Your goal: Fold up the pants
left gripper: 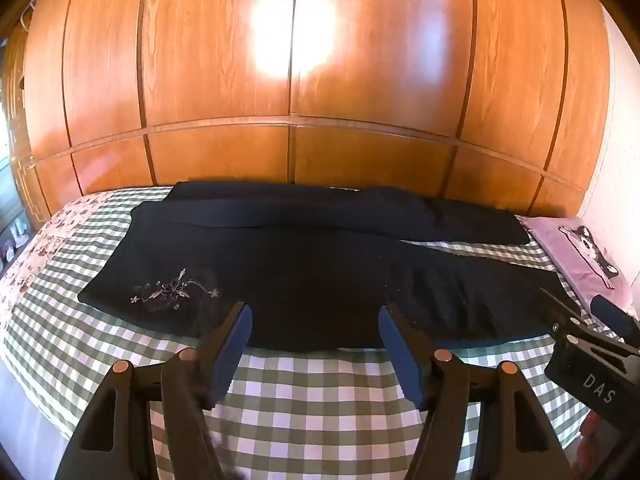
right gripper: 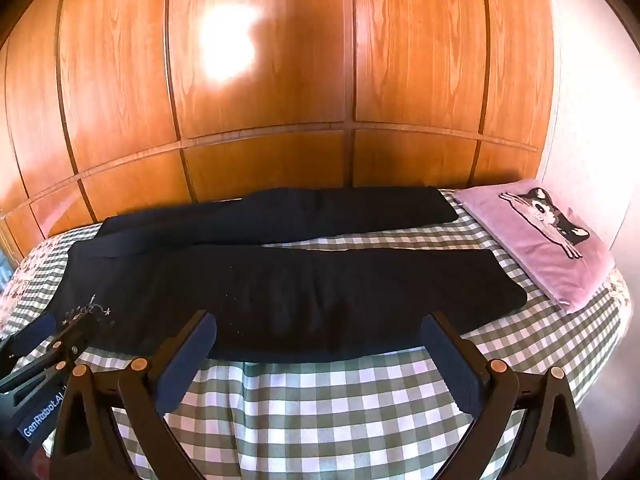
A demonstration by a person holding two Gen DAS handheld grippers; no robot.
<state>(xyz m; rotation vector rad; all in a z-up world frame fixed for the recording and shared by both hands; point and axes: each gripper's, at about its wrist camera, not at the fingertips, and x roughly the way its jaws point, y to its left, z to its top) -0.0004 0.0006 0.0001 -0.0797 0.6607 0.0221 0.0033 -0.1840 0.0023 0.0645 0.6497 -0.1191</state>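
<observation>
Your left gripper [left gripper: 315, 320] hangs over the near edge of the bed [left gripper: 320, 400], jaws spread wide with nothing between the blue pads [left gripper: 236, 344]. Just past the tips, at twelve o'clock, lie the dark pants [left gripper: 304, 272], flat on the green-checked cover, waist to the left and both legs running off toward three o'clock. An embroidered flower [left gripper: 176, 290] sits on the cloth at about ten o'clock from that gripper.

Your right gripper [right gripper: 320, 330] is likewise wide open and holding nothing, its tips at the near edge of the pants' [right gripper: 280, 288] closer leg; whether the pads actually touch the fabric is hard to say, dark on dark. The farther leg lies apart from the near one, checked cover showing between them toward the cuffs. A pink pillow [right gripper: 540, 240] with a cat print rests at two o'clock, just beyond the cuffs. Wooden wardrobe doors [right gripper: 260, 100] fill the view behind the bed.
</observation>
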